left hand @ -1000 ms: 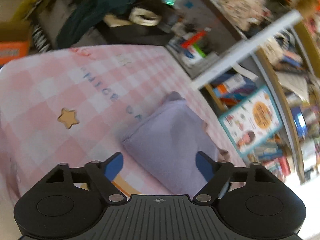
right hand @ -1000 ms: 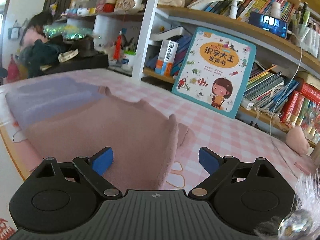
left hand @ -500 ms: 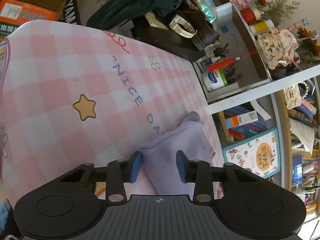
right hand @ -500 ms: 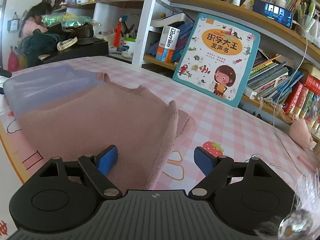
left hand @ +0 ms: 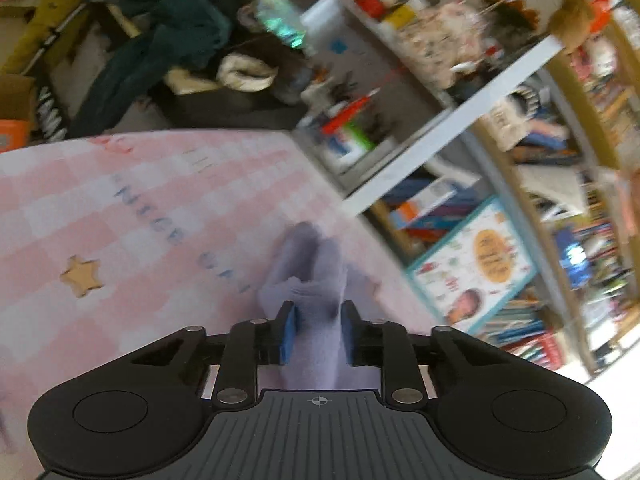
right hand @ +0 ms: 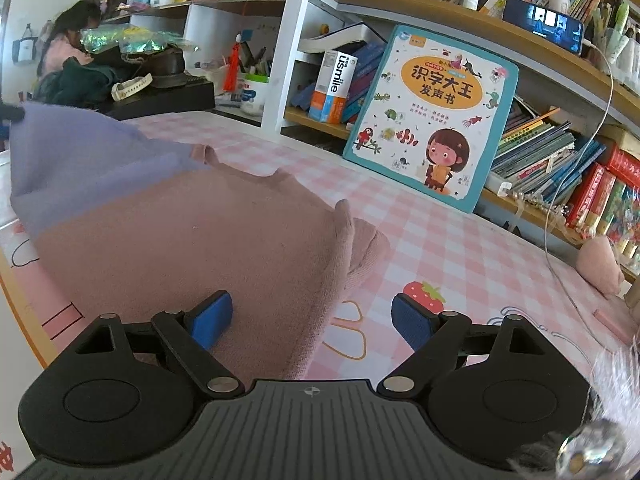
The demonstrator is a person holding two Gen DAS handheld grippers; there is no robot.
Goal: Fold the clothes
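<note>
A two-tone knit garment lies on the pink checked table cover (right hand: 460,248). Its lilac part (right hand: 80,160) is raised at the far left, and its dusty pink part (right hand: 192,240) lies flat in front. My left gripper (left hand: 318,332) is shut on the lilac cloth (left hand: 316,276) and holds its corner up off the table. My right gripper (right hand: 312,316) is open, low over the pink part's near right corner, with one finger pad (right hand: 212,320) above the cloth and the other over the bare cover.
A children's picture book (right hand: 432,120) leans against the bookshelf (right hand: 560,160) behind the table. A pink plush (right hand: 600,264) and a white cable (right hand: 568,280) lie at the far right. A black box with clutter (right hand: 160,96) stands at the table's far left end.
My left gripper closed on the lilac cloth's corner and has lifted it off the table. My right gripper stayed open and moved slightly forward over the pink part's corner.
</note>
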